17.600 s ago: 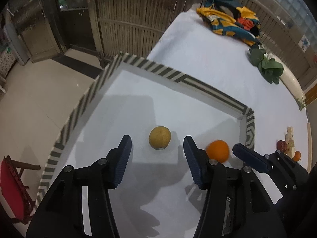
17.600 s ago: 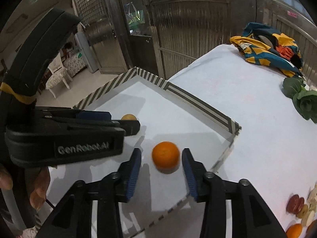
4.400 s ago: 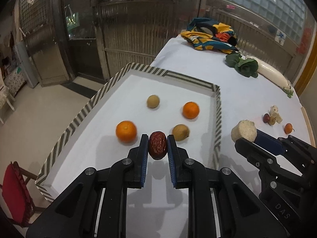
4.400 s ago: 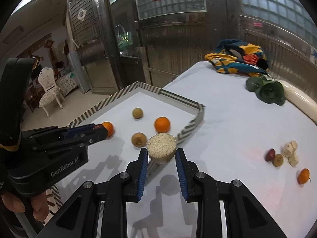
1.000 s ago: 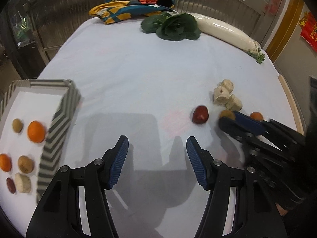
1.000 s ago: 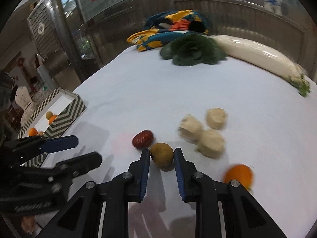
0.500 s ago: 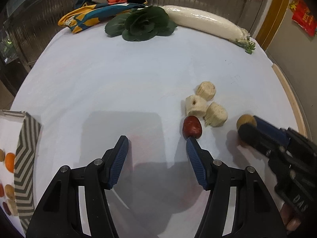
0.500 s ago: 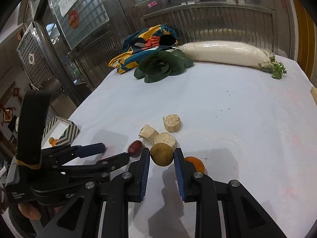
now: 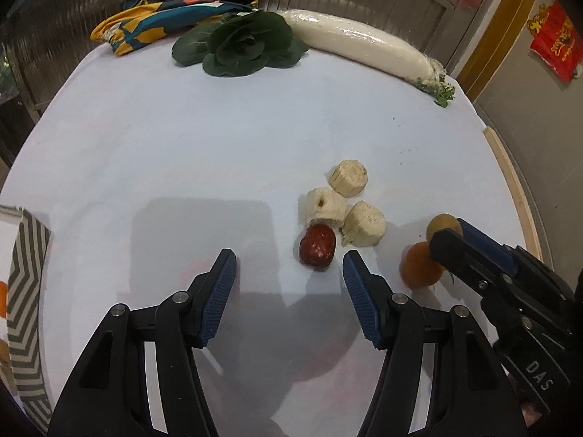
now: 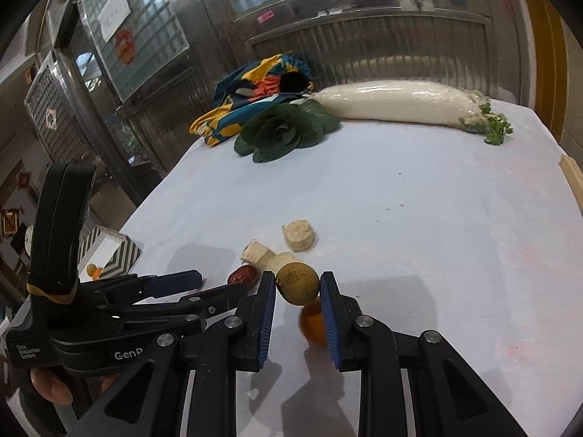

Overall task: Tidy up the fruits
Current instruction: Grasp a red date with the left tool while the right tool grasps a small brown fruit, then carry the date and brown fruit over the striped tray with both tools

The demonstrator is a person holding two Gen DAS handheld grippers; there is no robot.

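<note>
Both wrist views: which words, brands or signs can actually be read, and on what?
"DAS": on the right gripper body, left wrist view.
"GenR", cut off: on the left gripper body.
"Data Acquisition System": small print on that same body.
Red wall hanging: gold characters, unreadable.
White paper notice and red round sign: too blurred.

A long white radish [image 9: 360, 44] lies along the far edge of the white-clothed table [image 9: 182, 138], a dark leafy green [image 9: 244, 43] just beside it and a bundled multicoloured cloth [image 9: 175, 3] at the far left corner.
</note>
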